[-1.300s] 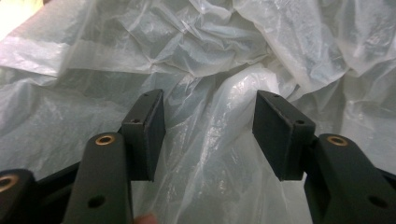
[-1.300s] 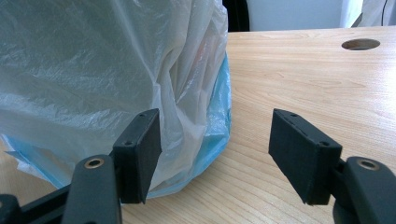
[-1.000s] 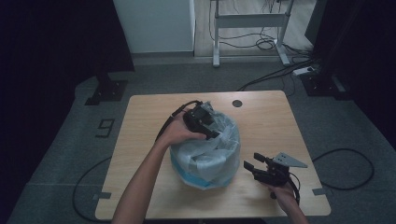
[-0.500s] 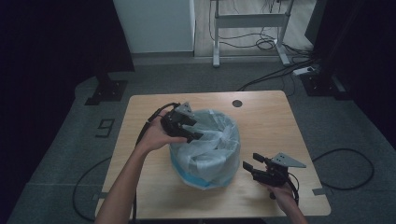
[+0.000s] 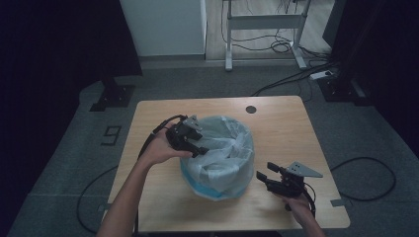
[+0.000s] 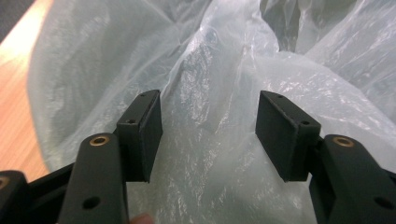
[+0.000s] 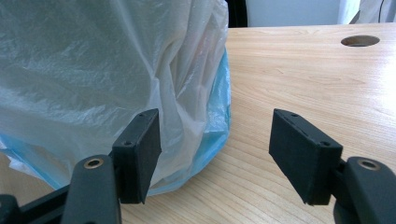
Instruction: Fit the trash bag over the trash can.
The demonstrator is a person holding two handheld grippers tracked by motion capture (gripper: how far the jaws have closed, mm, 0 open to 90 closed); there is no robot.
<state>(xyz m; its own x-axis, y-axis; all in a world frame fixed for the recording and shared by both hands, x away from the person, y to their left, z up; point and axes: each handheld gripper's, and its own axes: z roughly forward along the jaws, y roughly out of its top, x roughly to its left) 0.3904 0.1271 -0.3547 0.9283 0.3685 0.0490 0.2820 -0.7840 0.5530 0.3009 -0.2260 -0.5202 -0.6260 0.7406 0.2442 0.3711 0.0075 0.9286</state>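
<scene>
From the high view, a light wooden tabletop (image 5: 296,133) carries a bulging translucent white plastic bag with a pale blue layer at its base (image 5: 222,158), sitting near the middle, slightly toward the person's side. The left claw (image 5: 193,147) rests against the bag's upper left rim, held by the person's left hand (image 5: 160,148), its black cable looping behind it. The right claw (image 5: 263,177) lies low on the tabletop just beside the bag's right flank, with a grey three-cornered plate (image 5: 304,170) on top. A round dark cable hole (image 5: 251,109) sits near the far edge; on the grey floor beyond are loose black cables (image 5: 281,47) and the white metal legs of a desk frame (image 5: 262,29). In the left gripper view, the left claw (image 6: 210,135) stands apart, crumpled white bag film (image 6: 224,70) crowding the gap and blocking all beyond. In the right gripper view, the right claw (image 7: 215,156) stands apart; the bag (image 7: 93,70) looms ahead on the left, bare wood (image 7: 303,74) beyond on the right.
</scene>
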